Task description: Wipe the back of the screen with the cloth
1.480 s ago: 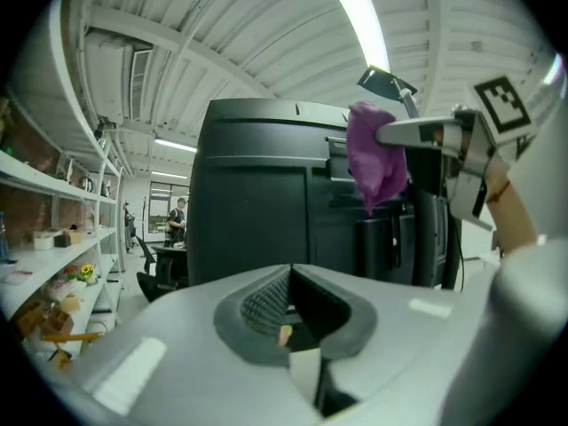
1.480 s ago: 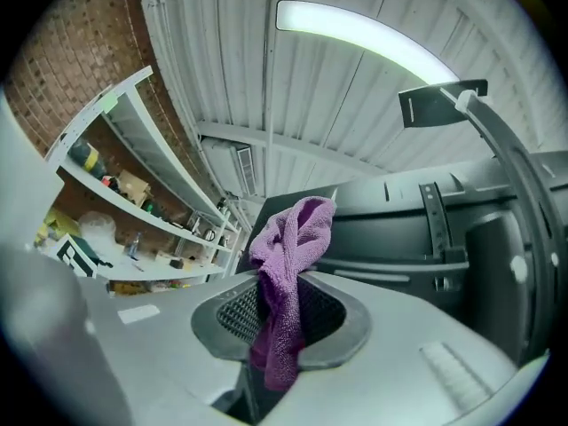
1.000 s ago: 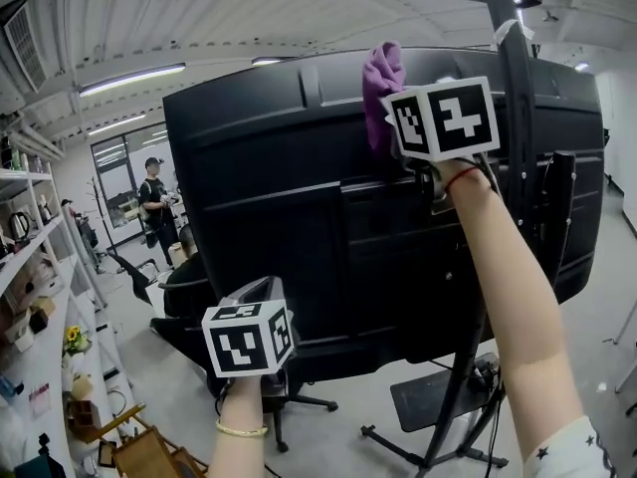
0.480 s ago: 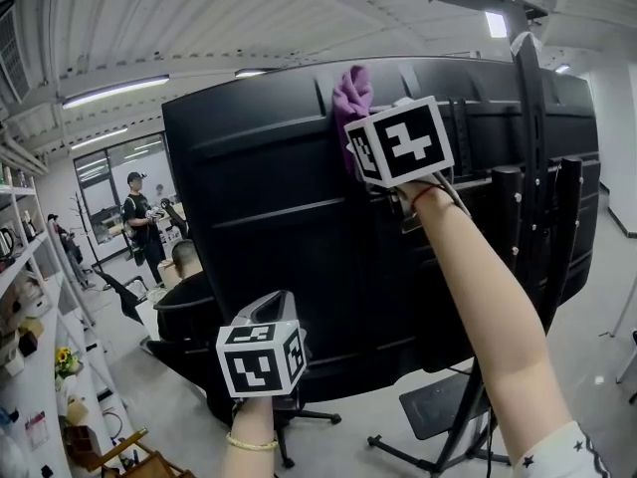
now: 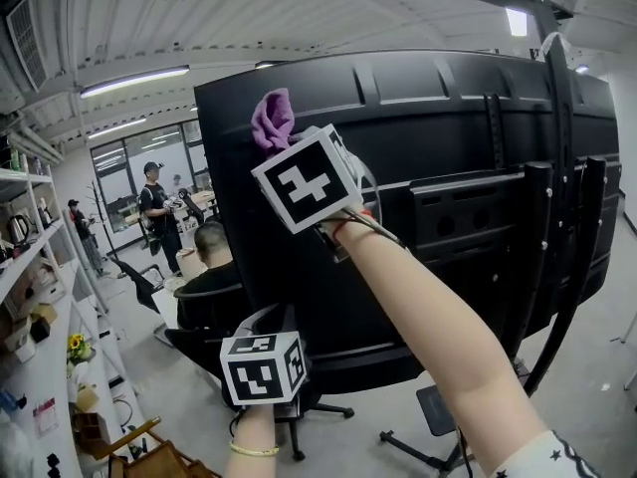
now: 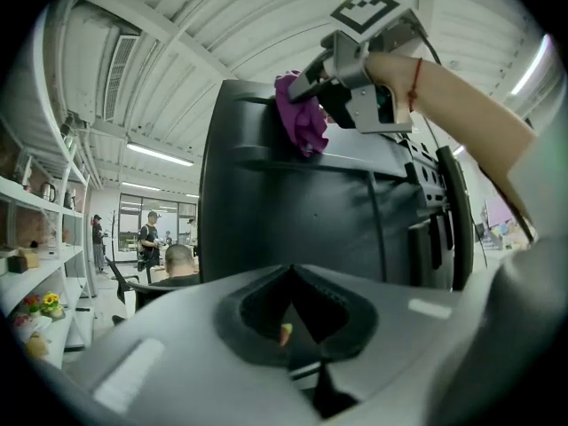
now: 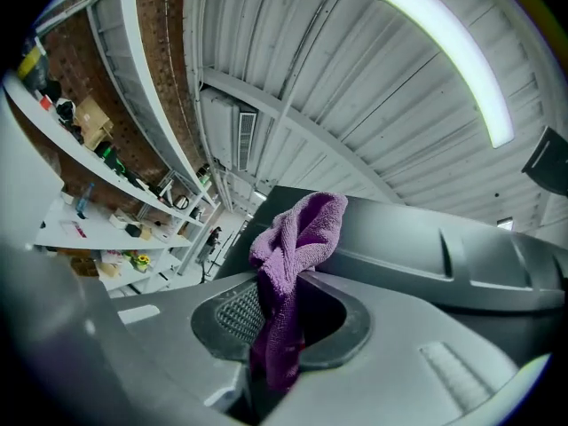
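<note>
Cloth: purple and bunched up. The cloth (image 5: 272, 119) sits in the upper left of the head view, right up against the back panel close to the top edge, near the panel's left corner.

Right gripper: the right gripper (image 5: 282, 145) is reaching up from the lower right across the middle of the frame. Its marker cube faces the camera just below the cloth.

Cloth vs fingers: in the right gripper view the two fingers (image 7: 234, 316) are clamped on the lower part of the cloth. The pinched tail hangs down into the slot at bottom centre. The rest puffs up and out above the tips, toward the middle of the frame.

Left gripper: low in the head view, bottom centre-left. The left gripper (image 5: 265, 319) points up at the lower part of the panel without touching it. Its own view shows the fingers pressed together with nothing between them.

Screen: big black screen (image 5: 428, 157) seen from behind. It fills most of the centre and right of the head view, with ribs and a mounting plate showing.

Stand: a black stand (image 5: 557, 227) with upright bars runs down the right side of the frame.

Background: shelves (image 5: 30, 257) at the left edge. A person standing (image 5: 157, 207) and a person seated (image 5: 211, 257) are at mid-left, well behind the screen. There's a ceiling light (image 5: 134, 80) in the upper left.
</note>
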`<state>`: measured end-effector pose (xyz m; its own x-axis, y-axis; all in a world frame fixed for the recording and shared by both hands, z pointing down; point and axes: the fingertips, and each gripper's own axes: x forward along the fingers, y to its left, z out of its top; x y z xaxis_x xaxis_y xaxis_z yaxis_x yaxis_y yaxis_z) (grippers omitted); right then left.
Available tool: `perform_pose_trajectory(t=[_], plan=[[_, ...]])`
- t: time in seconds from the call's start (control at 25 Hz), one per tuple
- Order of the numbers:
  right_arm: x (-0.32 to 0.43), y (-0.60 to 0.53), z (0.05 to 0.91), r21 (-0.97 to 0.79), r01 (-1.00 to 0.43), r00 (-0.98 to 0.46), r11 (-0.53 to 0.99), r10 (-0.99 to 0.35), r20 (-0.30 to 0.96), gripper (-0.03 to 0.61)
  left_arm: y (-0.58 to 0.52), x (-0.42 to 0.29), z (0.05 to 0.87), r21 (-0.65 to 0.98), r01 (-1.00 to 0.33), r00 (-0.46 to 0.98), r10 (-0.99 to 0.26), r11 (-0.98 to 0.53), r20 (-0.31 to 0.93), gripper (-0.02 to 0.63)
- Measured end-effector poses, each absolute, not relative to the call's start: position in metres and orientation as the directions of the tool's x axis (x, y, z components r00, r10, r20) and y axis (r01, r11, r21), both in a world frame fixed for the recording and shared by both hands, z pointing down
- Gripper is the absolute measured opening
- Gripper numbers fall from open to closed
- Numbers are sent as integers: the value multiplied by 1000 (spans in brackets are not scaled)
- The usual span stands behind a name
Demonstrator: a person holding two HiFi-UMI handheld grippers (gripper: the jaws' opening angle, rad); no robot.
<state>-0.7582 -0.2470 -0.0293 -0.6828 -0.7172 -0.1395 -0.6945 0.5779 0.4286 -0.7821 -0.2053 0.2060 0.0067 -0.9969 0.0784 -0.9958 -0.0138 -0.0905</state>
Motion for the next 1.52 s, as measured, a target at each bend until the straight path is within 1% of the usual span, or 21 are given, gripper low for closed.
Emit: perform_pose_trajectory(t=[0.24,0.36,0.48,0.64,0.72,0.84,1.0,1.12,1.36,1.52], plan=[[-806,-224,-12,502,-633,-725,590,-679,-117,72,-193,-808,213,-69,-997,-23,-997,17,80,8],[-793,-212,-13,590,-630,-706,504,-688,-167,72,-190,-813,219,-55,-998,-19,-997,14,77,8],[-761,-210,-6,656,-628,-669,417,-721,-182,72,-190,-808,231,-47,-999,-2,-996,-2,84,8],[-715,-219,11,770,-604,-541,206,-815,-206,72,-195,-794,252,-71,-997,21,-994,-29,108,8],[-703,-228,34,805,-572,-494,159,-850,-182,72,-196,-788,264,-77,-996,34,-991,-44,126,8],[-705,-242,82,830,-529,-470,178,-875,-112,72,-192,-784,285,-69,-996,49,-986,-60,158,8],[-720,-247,139,846,-493,-472,204,-879,-64,72,-183,-796,314,-61,-997,34,-980,-47,196,8],[-730,-242,183,868,-444,-476,222,-879,-19,72,-176,-809,329,-61,-998,19,-981,-32,195,8],[-745,-233,300,897,-324,-466,300,-876,125,72,-162,-818,363,-40,-999,21,-983,-29,184,8],[-749,-231,356,873,-307,-457,378,-864,213,71,-157,-817,387,-24,-999,30,-979,-35,202,8]])
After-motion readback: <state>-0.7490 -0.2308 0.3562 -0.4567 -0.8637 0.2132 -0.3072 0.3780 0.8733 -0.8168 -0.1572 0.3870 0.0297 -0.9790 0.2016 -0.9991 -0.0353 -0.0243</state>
